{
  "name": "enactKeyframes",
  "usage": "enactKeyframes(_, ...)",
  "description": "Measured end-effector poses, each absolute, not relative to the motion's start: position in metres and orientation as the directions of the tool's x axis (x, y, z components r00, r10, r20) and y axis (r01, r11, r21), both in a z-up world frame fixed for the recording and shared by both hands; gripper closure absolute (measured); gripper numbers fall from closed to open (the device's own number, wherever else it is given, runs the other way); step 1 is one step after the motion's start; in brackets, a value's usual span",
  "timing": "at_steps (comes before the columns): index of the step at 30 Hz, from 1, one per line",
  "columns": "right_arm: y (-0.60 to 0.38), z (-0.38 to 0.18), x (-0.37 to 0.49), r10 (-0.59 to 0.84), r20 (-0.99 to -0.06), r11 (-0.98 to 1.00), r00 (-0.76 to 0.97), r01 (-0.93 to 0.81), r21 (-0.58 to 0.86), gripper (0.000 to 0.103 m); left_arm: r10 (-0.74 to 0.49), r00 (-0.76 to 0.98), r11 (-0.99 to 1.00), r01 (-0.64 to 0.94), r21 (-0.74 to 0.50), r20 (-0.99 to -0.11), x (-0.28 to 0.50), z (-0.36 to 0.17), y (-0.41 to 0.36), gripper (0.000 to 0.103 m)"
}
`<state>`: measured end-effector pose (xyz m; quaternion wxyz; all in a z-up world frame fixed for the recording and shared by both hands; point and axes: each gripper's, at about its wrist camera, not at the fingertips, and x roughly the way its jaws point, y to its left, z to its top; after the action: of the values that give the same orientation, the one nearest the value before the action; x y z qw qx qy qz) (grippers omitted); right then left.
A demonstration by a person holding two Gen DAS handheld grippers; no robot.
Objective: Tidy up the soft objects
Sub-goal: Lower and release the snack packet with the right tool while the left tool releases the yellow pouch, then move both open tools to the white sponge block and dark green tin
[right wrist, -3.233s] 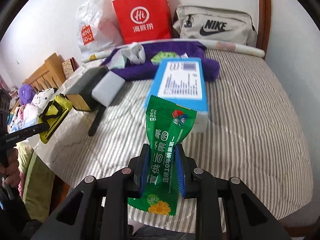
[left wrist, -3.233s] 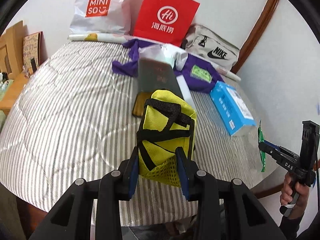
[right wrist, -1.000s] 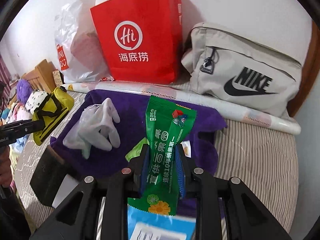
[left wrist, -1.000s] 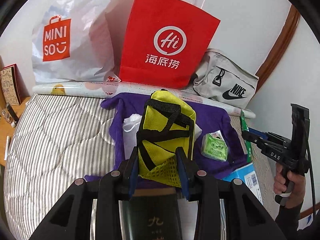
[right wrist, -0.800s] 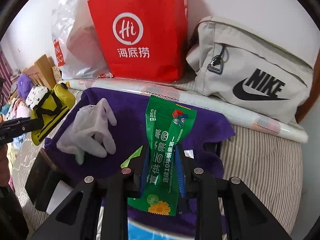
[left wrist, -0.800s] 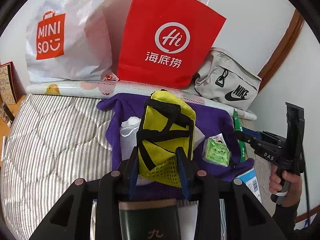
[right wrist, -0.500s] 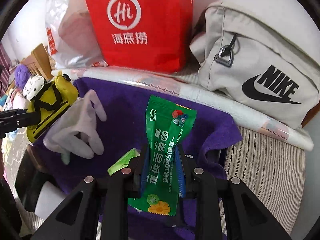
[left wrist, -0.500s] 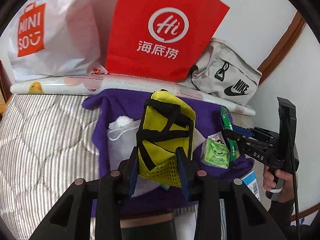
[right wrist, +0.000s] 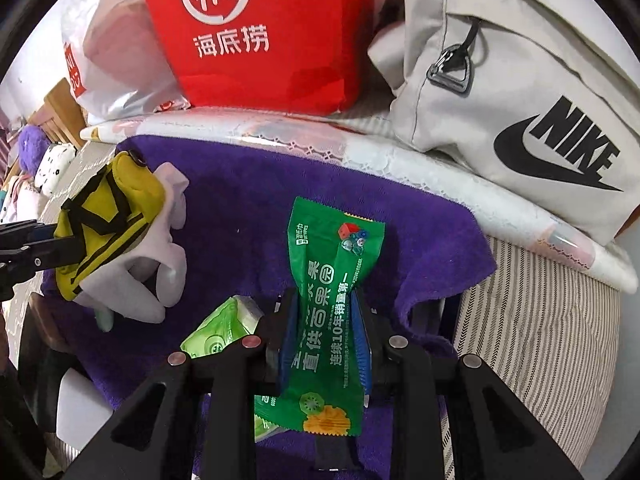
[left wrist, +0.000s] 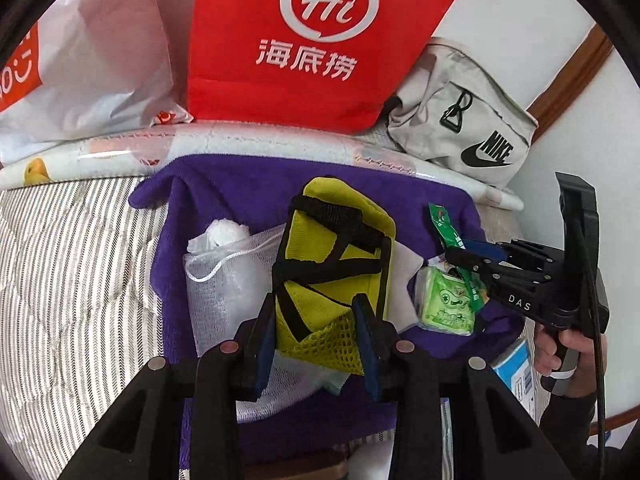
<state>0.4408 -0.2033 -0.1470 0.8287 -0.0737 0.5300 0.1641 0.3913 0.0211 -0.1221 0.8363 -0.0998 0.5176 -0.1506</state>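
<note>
We hold the left tool (left wrist: 314, 336) clamped on the lower end of a yellow pouch (left wrist: 332, 256), which stands up between the blue pads. We hold the right tool (right wrist: 325, 332) clamped on the waist of a green packet (right wrist: 332, 292), which also stands up from the pads.

Both items hang over a purple towel (right wrist: 248, 208) spread on the striped bed (right wrist: 552, 340). In the right view the pouch (right wrist: 108, 216) sits at the left, in front of a white glove (right wrist: 164, 264) that lies on the towel. A light green tissue pack (right wrist: 224, 332) lies on the towel just left of the right tool. In the left view a white mesh bag (left wrist: 224, 276) lies on the towel left of the pouch, and the tissue pack (left wrist: 444, 304) lies to its right, under the packet (left wrist: 448, 232).

Beyond the towel a patterned roll (right wrist: 360, 152) lies across the bed. Behind it stand a white plastic bag (left wrist: 88, 60), a red paper bag (left wrist: 320, 40) and a beige Nike bag (right wrist: 520, 100) against the wall.
</note>
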Motion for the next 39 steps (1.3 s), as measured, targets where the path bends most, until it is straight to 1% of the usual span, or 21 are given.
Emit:
enactKeyframes(9, -0.194, -0.155, 0.446, 0.183, -0.912, 0.934, 0.367, -0.354, 0.045, 0.075, -0.360, 0.389, 0.933, 0.147, -0.329, -0.848, 0.399, -0.128, 0.019, 0.067)
enactKeyframes(18, -0.194, -0.155, 0.441, 0.178, -0.913, 0.934, 0.368, -0.356, 0.038, 0.068, -0.358, 0.381, 0.934, 0.143, -0.329, -0.852, 0.399, -0.129, 0.018, 0.066)
enactKeyframes(20, -0.195, -0.152, 0.438, 0.178, -0.910, 0.934, 0.374, -0.357, 0.035, 0.066, -0.354, 0.365, 0.935, 0.142, -0.324, -0.861, 0.399, -0.130, 0.018, 0.060)
enactKeyframes(21, -0.197, -0.150, 0.436, 0.176, -0.909, 0.934, 0.378, -0.356, 0.032, 0.064, -0.348, 0.350, 0.937, 0.142, -0.318, -0.870, 0.400, -0.131, 0.016, 0.053)
enactKeyframes(22, -0.198, -0.147, 0.434, 0.171, -0.906, 0.935, 0.387, -0.353, 0.025, 0.064, -0.345, 0.339, 0.939, 0.141, -0.315, -0.876, 0.400, -0.132, 0.015, 0.051)
enactKeyframes(25, -0.198, -0.135, 0.426, 0.163, -0.895, 0.935, 0.414, -0.355, 0.006, 0.062, -0.347, 0.339, 0.938, 0.142, -0.317, -0.874, 0.395, -0.129, 0.015, 0.049)
enactKeyframes(28, -0.199, -0.122, 0.417, 0.158, -0.884, 0.936, 0.441, -0.351, -0.007, 0.055, -0.348, 0.347, 0.937, 0.133, -0.322, -0.871, 0.388, -0.122, 0.019, 0.046)
enactKeyframes(33, -0.201, -0.099, 0.398, 0.167, -0.861, 0.938, 0.481, -0.347, -0.012, 0.055, -0.323, 0.385, 0.946, 0.130, -0.296, -0.864, 0.370, -0.103, 0.033, 0.045)
enactKeyframes(39, -0.195, -0.074, 0.356, 0.213, -0.828, 0.926, 0.519, -0.377, 0.002, 0.055, -0.299, 0.434, 0.954, 0.112, -0.278, -0.850, 0.340, -0.082, 0.045, 0.045)
